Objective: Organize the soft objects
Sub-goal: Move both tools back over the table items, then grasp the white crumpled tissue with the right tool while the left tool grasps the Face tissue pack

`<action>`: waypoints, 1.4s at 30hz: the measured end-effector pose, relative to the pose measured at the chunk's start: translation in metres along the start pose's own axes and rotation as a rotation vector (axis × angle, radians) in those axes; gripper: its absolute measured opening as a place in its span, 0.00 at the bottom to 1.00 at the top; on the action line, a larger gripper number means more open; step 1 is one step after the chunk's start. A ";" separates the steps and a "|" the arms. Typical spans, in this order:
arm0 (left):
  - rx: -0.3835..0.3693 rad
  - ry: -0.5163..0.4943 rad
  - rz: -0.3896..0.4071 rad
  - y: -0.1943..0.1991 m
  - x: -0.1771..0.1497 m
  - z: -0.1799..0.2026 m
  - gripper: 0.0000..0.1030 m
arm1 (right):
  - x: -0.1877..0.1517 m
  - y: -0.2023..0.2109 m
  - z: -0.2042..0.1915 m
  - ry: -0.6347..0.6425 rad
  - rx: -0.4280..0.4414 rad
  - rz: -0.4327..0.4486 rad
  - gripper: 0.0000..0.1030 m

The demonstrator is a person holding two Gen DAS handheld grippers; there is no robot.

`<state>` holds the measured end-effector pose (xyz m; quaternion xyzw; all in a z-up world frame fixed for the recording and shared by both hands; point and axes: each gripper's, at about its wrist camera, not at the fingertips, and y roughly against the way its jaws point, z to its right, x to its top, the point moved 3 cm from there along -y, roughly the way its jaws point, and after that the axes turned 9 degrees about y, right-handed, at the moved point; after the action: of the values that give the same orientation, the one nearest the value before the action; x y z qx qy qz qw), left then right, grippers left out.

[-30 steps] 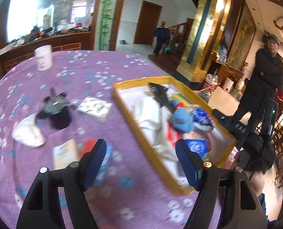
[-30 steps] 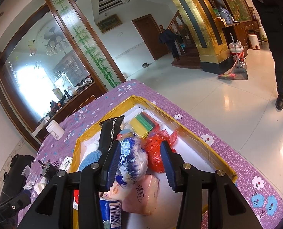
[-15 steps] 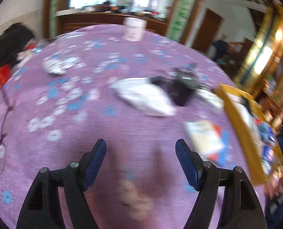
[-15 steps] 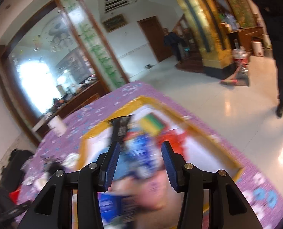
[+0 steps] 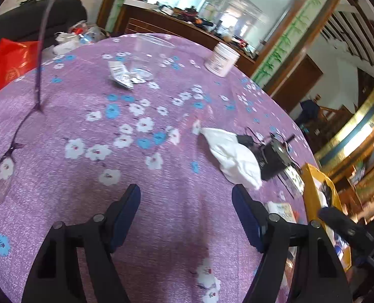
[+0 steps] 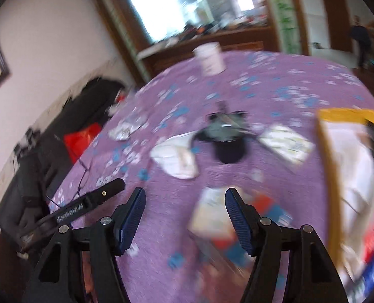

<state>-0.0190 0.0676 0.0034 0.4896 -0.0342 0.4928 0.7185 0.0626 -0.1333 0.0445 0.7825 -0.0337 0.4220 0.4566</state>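
Both claws hanging open and empty over the purple flowered tabletop

The left claw is gaping over bare cloth; the right claw has just been opening, nothing between its pads. A crumpled white soft bundle is lying ahead-right of the left claw, touching a black gadget; the yellow tray is sitting far right.

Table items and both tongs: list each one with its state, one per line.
Left tongs: open, empty, over bare cloth.
Right tongs: open, just widened, nothing between the pads.
White soft pouch: lying on the cloth, outside the tray.
Yellow tray: holds packets already.
White jar: upright, lid on.
Clear plastic cup: upright.
Eyeglasses: unfolded.
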 end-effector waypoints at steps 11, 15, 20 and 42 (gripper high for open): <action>0.022 0.005 0.026 0.003 0.003 -0.003 0.72 | 0.040 -0.101 -0.016 0.079 -0.024 -0.160 0.68; 0.020 0.013 0.024 0.003 0.003 -0.005 0.72 | 0.030 -0.127 -0.026 0.120 -0.024 -0.224 0.15; 0.019 -0.011 0.023 0.003 0.001 -0.001 0.72 | 0.024 -0.074 -0.017 0.078 0.025 -0.086 0.14; -0.085 -0.285 -0.354 -0.045 -0.054 0.121 0.86 | -0.019 0.086 0.099 -0.201 -0.033 0.369 0.14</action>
<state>0.0393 -0.0593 0.0068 0.5219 -0.0699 0.2831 0.8017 0.0753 -0.2625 0.0680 0.7936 -0.2288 0.4179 0.3785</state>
